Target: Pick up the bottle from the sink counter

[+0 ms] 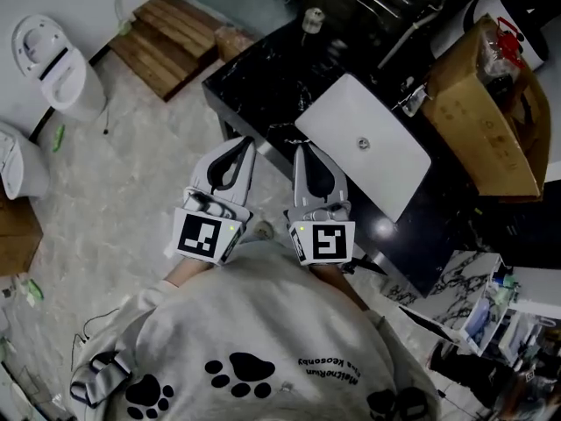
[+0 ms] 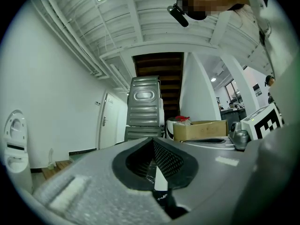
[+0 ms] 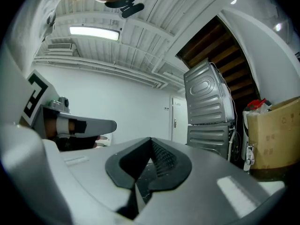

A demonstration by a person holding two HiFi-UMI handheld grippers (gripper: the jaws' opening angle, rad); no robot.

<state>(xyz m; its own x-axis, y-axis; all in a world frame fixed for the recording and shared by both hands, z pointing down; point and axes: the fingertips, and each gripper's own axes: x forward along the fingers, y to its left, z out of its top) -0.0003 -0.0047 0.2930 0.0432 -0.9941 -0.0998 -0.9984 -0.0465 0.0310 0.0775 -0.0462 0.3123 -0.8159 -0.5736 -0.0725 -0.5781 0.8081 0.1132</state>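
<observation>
Head view: cardboard box (image 1: 482, 112) beside white sink (image 1: 396, 170).

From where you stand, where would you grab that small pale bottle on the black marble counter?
Probably around its body, just below its top, coming in level from this near side: the small pale bottle looks upright and stands alone near the far end of the black marble counter.

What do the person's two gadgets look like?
The left hand-held gripper and right hand-held gripper are light grey, with tapering jaws lined in black, each bearing a cube of square markers. The sweatshirt is grey with black paw prints.
</observation>
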